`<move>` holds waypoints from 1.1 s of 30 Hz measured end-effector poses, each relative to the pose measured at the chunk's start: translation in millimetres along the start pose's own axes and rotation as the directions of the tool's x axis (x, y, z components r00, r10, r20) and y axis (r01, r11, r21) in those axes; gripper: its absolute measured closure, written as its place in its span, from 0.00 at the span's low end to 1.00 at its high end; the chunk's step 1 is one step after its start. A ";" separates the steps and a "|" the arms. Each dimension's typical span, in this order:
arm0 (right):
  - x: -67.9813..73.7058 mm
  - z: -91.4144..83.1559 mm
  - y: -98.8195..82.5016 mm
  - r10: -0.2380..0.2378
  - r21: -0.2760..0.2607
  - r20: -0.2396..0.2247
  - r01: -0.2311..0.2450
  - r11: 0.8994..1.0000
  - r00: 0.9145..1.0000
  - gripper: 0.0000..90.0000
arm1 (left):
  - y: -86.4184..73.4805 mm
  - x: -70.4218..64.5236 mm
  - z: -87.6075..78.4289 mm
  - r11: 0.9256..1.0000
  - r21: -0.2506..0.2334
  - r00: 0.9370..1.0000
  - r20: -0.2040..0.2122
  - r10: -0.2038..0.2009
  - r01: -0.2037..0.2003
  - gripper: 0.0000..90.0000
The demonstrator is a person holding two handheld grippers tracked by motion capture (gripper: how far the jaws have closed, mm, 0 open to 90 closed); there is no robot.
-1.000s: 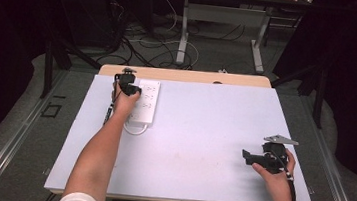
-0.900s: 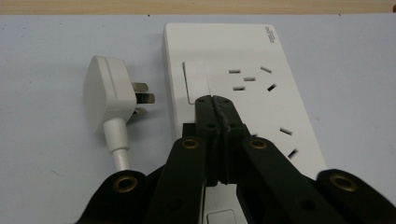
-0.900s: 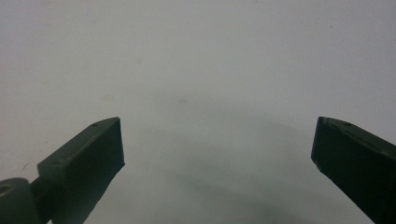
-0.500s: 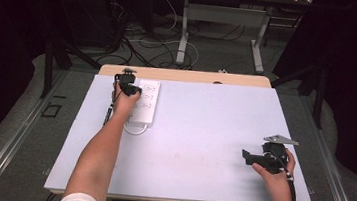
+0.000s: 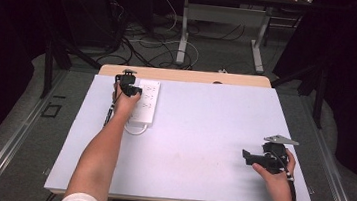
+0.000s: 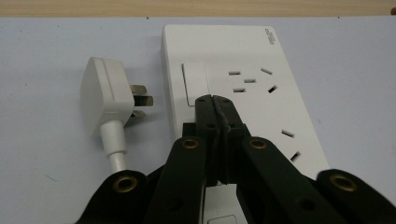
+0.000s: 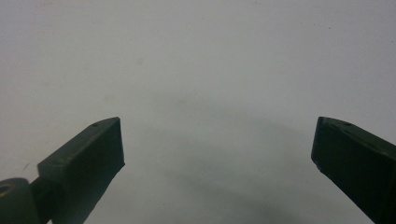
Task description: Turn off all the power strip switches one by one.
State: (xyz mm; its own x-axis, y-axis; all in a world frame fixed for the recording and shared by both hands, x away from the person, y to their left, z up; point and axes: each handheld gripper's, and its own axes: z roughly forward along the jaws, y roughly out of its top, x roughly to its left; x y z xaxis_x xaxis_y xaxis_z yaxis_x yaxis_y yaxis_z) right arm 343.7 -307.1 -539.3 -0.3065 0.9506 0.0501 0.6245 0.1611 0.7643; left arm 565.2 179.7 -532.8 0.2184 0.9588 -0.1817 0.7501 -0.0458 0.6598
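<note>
A white power strip [image 5: 145,101] lies flat at the table's far left; in the left gripper view the strip [image 6: 261,60] shows several sockets and a rocker switch [image 6: 195,83]. My left gripper [image 6: 214,99] is shut, its tips resting at the lower edge of that switch. In the high view the left gripper [image 5: 135,91] sits over the strip's left side. A white plug [image 6: 106,97] with its cable lies unplugged on the table left of the strip. My right gripper [image 5: 246,157] rests near the table's right front; its fingers [image 7: 88,154] stand wide open over bare tabletop.
The pale table [image 5: 198,133] has a wooden strip along its far edge [image 5: 184,75]. The plug's white cable [image 5: 135,130] loops off the strip's near end. Beyond the table, cables and metal stand legs [image 5: 183,40] cover the grey floor.
</note>
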 end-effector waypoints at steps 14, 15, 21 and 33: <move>1.1 0.8 0.2 0.005 0.005 -0.003 -0.005 1.000 1.000 0.02 | 0.9 2.1 -0.1 0.999 0.003 0.999 0.022 -0.035 0.035 1.00; 0.3 0.9 0.3 -0.003 -0.001 -0.002 0.003 1.000 1.000 0.02 | 1.6 2.9 -1.0 0.999 0.016 0.999 0.023 -0.037 0.037 1.00; 0.1 0.3 0.4 0.003 -0.003 0.003 -0.003 1.000 1.000 0.02 | 5.1 6.3 -3.2 0.999 0.008 0.999 0.019 -0.041 0.040 1.00; 0.7 -1.1 2.2 -0.003 -0.011 0.019 0.003 1.000 1.000 0.02 | 21.5 0.3 -8.0 1.000 -0.008 1.000 0.016 -0.013 0.013 1.00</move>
State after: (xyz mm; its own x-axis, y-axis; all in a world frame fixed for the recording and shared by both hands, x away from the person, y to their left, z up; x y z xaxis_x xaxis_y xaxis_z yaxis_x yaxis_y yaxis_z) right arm 344.1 -306.4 -536.8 -0.2946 0.9549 0.0361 0.6154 0.1607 0.7716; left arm 576.4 181.2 -512.8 0.2187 0.9548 -0.2014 0.7477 -0.0313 0.6633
